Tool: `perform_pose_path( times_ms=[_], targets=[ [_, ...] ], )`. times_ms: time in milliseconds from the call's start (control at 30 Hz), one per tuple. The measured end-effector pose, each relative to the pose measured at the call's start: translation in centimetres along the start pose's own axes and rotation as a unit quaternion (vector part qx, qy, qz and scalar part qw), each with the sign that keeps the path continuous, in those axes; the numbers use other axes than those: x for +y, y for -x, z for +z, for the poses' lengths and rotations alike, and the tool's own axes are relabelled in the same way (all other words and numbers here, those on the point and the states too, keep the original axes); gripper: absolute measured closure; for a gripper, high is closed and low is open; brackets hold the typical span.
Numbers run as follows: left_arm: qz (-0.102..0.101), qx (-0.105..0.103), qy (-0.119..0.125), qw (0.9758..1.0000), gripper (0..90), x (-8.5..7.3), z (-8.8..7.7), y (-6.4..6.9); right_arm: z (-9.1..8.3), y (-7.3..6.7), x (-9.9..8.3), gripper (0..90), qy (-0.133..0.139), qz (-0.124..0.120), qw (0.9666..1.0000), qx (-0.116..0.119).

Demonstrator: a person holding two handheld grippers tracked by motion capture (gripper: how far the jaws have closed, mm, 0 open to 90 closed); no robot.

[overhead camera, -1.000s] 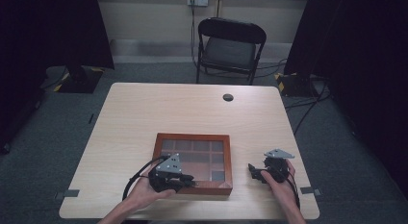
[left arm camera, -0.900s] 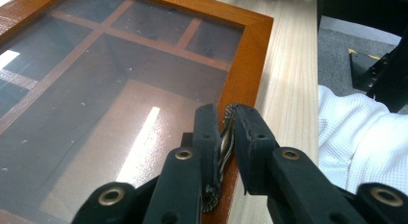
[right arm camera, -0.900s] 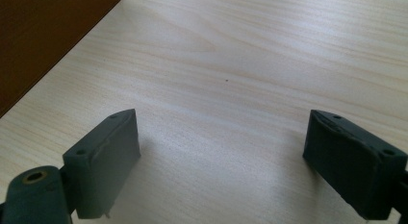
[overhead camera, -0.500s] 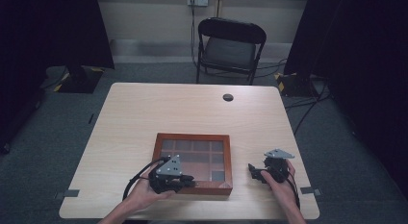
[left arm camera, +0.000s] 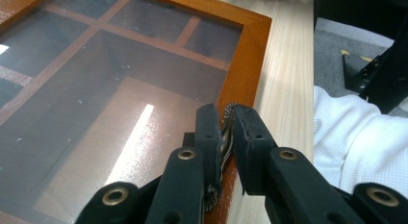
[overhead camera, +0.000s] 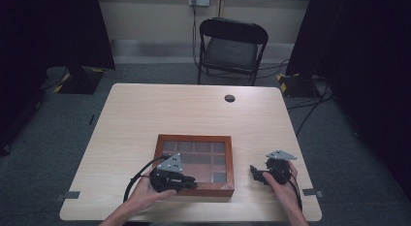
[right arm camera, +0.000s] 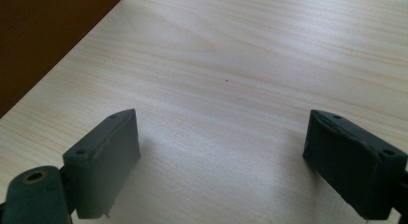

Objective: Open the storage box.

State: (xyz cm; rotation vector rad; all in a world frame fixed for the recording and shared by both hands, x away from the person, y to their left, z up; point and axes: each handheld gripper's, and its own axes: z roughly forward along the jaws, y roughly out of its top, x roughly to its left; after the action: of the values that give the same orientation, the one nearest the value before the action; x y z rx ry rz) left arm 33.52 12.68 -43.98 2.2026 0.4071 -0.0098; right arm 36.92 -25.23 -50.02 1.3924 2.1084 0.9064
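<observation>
The box [overhead camera: 195, 164] sits at the tabletop's [overhead camera: 145, 114] near edge. The left tongs [left arm camera: 227, 130] have just squeezed shut on a small tab at its lid rim (lifting looks next); the right tongs [right arm camera: 221, 161] rest spread beside it.

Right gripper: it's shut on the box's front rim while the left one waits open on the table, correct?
No, the sides are swapped. The left gripper is shut on the wooden box's front rim, as the left gripper view shows; the right gripper waits open over the table.

Reddish-brown box [overhead camera: 194, 138], black tools, pale wood table [overhead camera: 160, 104]
</observation>
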Motion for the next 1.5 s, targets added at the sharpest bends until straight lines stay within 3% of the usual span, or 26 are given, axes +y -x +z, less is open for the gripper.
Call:
perform_pose_path(
  times_ms=[367, 733, 1233, 1500],
  targets=[
    [-0.013, -0.012, 0.011, 0.9998, 81.0, 0.4, -0.4, -0.3, 0.0, 0.0, 0.0, 11.1, 0.000, 0.000, 1.0000, 0.000],
    [-0.013, -0.017, 0.024, 0.9995, 81.1, 1.0, -1.1, -0.4, 0.0, 0.0, 0.0, 11.1, 0.000, 0.001, 1.0000, 0.000],
    [-0.020, -0.021, 0.003, 0.9996, 81.1, 1.6, -1.3, -0.6, 0.0, 0.0, 0.0, 11.1, 0.000, 0.001, 1.0000, 0.000],
    [-0.022, -0.023, 0.008, 0.9995, 81.1, 2.3, -1.8, -0.7, 0.0, 0.0, 0.0, 11.1, 0.000, 0.001, 1.0000, 0.000]
  ],
)
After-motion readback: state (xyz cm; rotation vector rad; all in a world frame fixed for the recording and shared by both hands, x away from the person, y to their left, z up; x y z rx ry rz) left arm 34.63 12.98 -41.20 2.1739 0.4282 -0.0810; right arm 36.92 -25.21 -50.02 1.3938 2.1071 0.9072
